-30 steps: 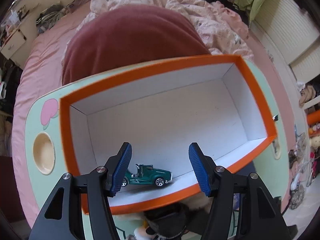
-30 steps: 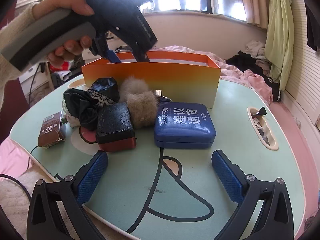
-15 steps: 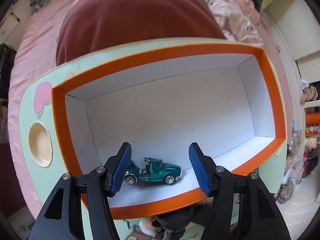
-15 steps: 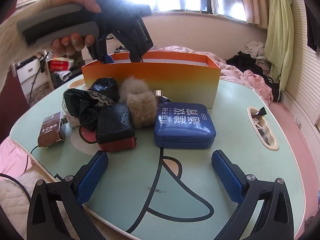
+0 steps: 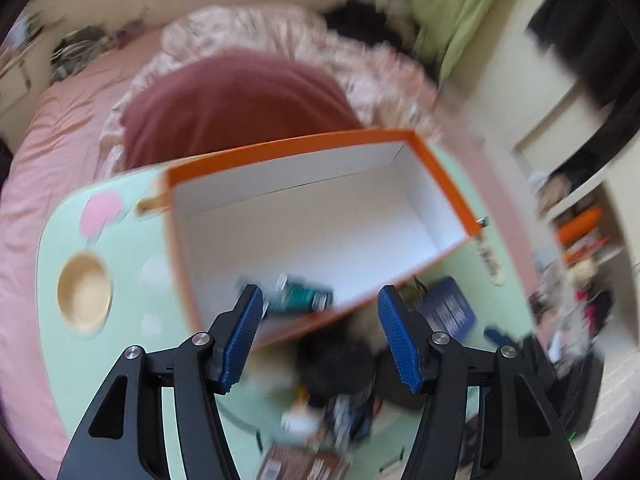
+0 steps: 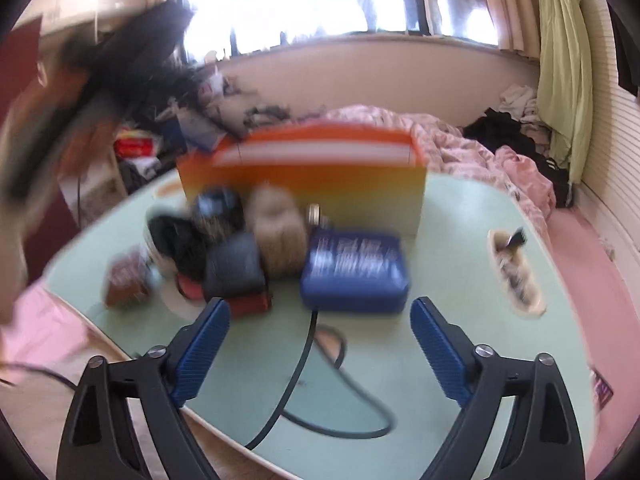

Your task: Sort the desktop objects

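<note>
An orange box with a white inside stands on the pale green table; it also shows in the right wrist view. A green toy car lies inside it near the front wall. My left gripper is open and empty, above the box's near edge; the view is blurred. My right gripper is open and empty over the table, short of a blue case, a black and red pouch and a beige fluffy thing.
A brown packet and dark bundles lie left of the pouch. The table has a round cup hole and a slot with small items. A pink bed with bedding lies beyond.
My left gripper has pulled up and back from the box, leaving the car inside. My right gripper has moved toward the objects. Both views are now blurred by motion.
</note>
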Action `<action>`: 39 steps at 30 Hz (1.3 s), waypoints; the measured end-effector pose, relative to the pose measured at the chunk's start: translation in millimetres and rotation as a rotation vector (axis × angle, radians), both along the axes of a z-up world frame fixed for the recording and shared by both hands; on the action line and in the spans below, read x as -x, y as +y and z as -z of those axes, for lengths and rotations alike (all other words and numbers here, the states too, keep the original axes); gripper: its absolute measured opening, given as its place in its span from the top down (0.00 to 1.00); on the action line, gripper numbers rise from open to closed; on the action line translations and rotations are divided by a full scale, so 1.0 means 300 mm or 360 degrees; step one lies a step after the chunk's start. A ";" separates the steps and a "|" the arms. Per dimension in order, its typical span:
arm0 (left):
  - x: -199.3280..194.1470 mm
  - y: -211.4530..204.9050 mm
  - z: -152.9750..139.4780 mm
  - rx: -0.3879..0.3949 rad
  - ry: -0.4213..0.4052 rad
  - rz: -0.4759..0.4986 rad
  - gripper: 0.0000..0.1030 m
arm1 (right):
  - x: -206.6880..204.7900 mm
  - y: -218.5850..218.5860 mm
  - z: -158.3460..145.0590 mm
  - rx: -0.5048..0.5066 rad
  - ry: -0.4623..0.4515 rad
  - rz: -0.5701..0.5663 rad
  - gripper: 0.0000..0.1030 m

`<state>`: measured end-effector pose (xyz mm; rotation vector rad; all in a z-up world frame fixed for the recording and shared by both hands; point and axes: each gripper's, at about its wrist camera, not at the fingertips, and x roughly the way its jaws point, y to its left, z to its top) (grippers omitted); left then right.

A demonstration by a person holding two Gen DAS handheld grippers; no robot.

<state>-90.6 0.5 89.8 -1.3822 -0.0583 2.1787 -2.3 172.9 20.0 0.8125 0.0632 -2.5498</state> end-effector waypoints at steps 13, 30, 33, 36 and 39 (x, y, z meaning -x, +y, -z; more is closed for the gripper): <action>-0.340 -0.278 0.152 -0.0251 0.0344 -0.0037 0.21 | 0.711 -0.292 -0.194 0.0046 -0.1108 -0.0212 0.35; -0.404 -0.357 0.095 -0.0381 0.0456 -0.0039 0.21 | 0.828 -0.610 -0.032 -0.0430 -0.1251 -0.0178 0.68; -0.395 -0.350 0.107 -0.0374 0.0444 -0.0045 0.21 | 0.891 -0.549 -0.045 -0.0312 -0.1276 -0.0107 0.91; -0.396 -0.348 0.109 -0.0379 0.0442 -0.0043 0.21 | 0.932 -0.480 -0.080 -0.0207 -0.1235 -0.0077 0.92; -0.393 -0.345 0.114 -0.0371 0.0440 -0.0046 0.21 | 0.936 -0.408 -0.128 -0.0144 -0.1195 -0.0034 0.93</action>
